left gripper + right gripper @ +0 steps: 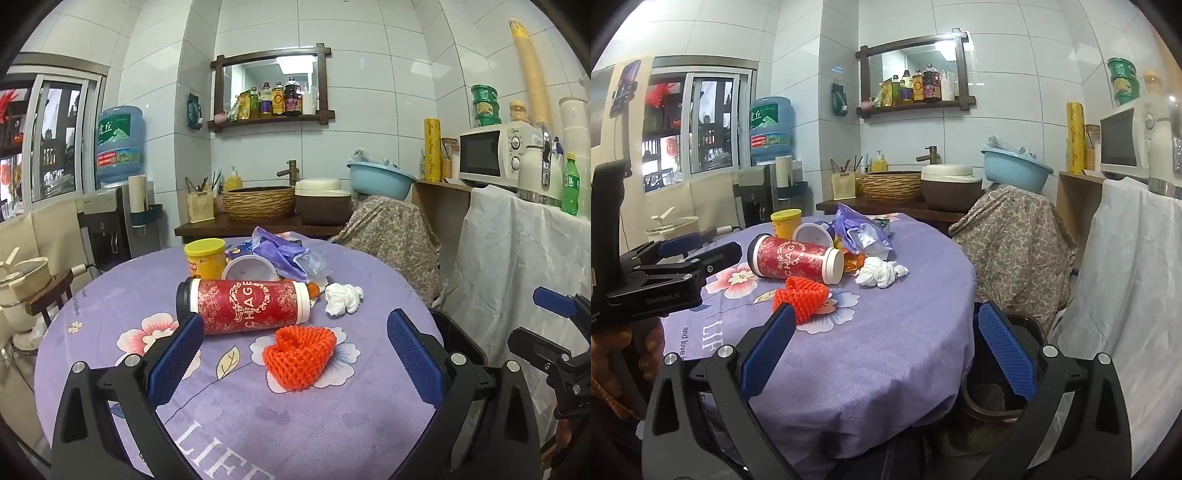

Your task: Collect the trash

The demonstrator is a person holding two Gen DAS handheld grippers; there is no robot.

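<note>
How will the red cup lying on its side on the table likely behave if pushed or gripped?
The red cup lies on its side on the tablecloth, so a nudge across its length would probably roll it. It looks like a paper cup, likely light and crushable. The black lid end may be stiffer.

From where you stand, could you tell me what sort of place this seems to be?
Probably a small home kitchen or pantry corner. There is a microwave on a side counter, a water dispenser with a big blue bottle, and a wall shelf of sauce bottles above a basin with a tap.
</note>
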